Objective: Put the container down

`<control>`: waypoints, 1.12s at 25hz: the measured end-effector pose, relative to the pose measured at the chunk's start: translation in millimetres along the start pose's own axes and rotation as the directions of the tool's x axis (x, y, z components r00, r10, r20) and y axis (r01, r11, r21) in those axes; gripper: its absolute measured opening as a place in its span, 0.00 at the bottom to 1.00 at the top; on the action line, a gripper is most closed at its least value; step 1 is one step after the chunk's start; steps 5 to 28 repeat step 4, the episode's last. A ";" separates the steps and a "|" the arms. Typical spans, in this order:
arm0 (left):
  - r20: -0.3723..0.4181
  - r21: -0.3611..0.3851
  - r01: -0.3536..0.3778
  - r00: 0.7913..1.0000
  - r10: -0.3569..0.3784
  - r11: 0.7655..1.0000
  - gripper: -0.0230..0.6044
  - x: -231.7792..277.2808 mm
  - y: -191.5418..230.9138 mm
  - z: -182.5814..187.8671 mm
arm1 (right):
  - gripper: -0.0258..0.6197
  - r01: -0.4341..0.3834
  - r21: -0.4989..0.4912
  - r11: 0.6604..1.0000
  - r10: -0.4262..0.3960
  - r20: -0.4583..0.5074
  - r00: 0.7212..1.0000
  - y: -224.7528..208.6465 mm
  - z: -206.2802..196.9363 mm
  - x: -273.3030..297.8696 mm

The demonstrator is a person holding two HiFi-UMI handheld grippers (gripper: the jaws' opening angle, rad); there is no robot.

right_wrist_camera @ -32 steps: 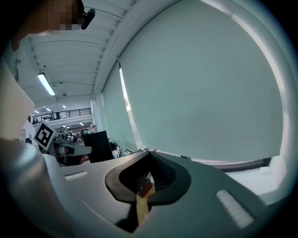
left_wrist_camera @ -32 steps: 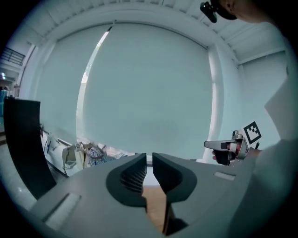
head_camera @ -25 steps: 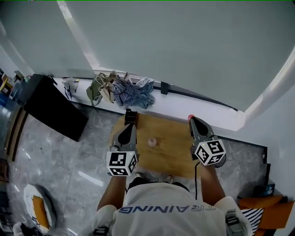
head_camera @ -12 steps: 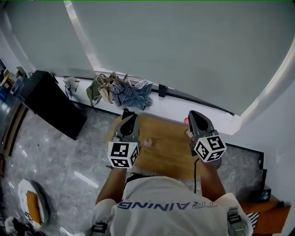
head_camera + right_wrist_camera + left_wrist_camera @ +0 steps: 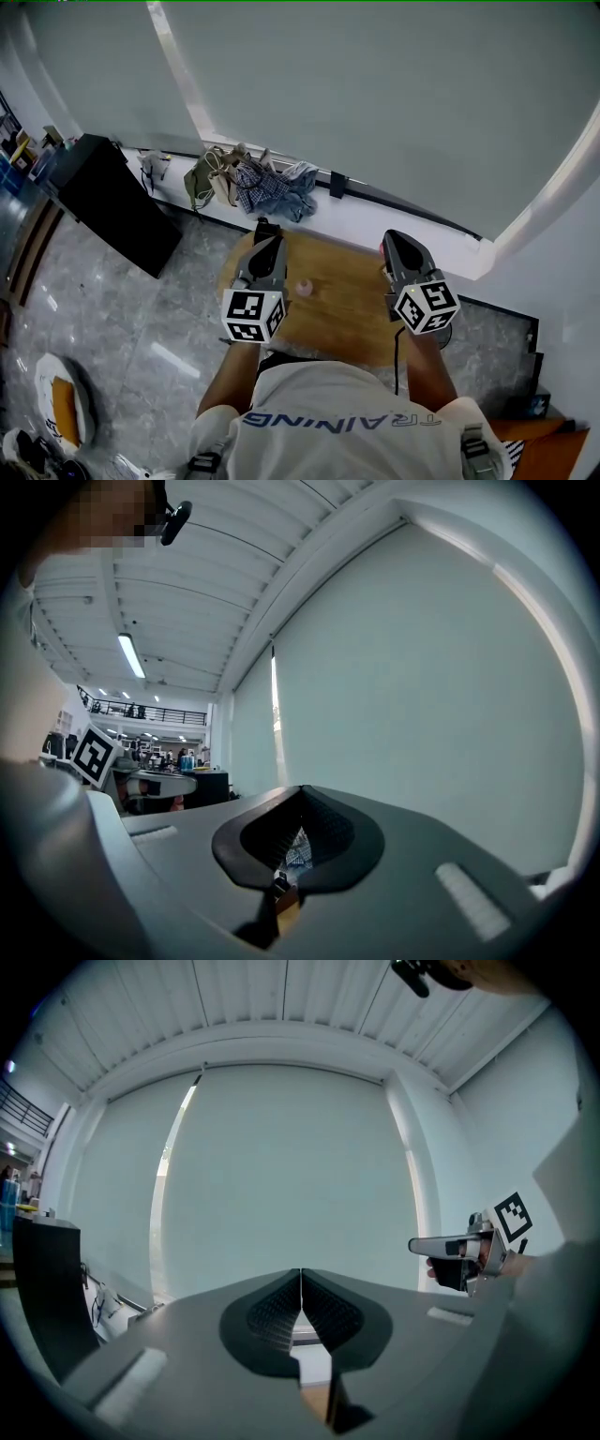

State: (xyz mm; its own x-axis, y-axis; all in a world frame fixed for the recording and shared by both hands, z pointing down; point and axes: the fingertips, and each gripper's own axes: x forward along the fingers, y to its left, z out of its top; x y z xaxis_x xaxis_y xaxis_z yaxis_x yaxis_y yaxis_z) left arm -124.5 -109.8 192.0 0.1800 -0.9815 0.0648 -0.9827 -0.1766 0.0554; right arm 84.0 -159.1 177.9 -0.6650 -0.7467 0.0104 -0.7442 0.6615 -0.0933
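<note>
A small pale pink container [image 5: 304, 288] stands upright on the round wooden table [image 5: 347, 319], apart from both grippers. My left gripper [image 5: 266, 229] hovers just to its left, pointing at the wall, shut with nothing in it; in its own view the pads [image 5: 281, 1312] meet. My right gripper [image 5: 391, 240] is over the table's right side, also shut and holding nothing. Each gripper view shows mostly the grey blind, not the container. The right gripper [image 5: 464, 1249] shows at the edge of the left gripper view.
A pile of clothes and bags [image 5: 251, 183] lies on the white ledge behind the table. A black cabinet [image 5: 105, 202] stands at the left on the marble floor. Something small and red [image 5: 382, 247] shows beside the right gripper's tip. The person's torso fills the bottom.
Both grippers stay shut and nearly in place over the table. The head camera has shifted a little. The container has not moved.
</note>
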 end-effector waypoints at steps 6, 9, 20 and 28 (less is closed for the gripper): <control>-0.003 -0.004 0.014 1.000 -0.014 1.000 0.05 -7.4 -6.8 -5.3 | 0.07 -0.005 0.002 1.000 0.005 0.006 1.000 5.4 -3.4 -9.0; -0.003 -0.004 0.014 1.000 -0.014 1.000 0.05 -7.4 -6.8 -5.3 | 0.07 -0.005 0.002 1.000 0.005 0.006 1.000 5.4 -3.4 -9.0; -0.003 -0.004 0.014 1.000 -0.014 1.000 0.05 -7.4 -6.8 -5.3 | 0.07 -0.005 0.002 1.000 0.005 0.006 1.000 5.4 -3.4 -9.0; -0.003 -0.004 0.014 1.000 -0.014 1.000 0.05 -7.4 -6.8 -5.3 | 0.07 -0.005 0.002 1.000 0.005 0.006 1.000 5.4 -3.4 -9.0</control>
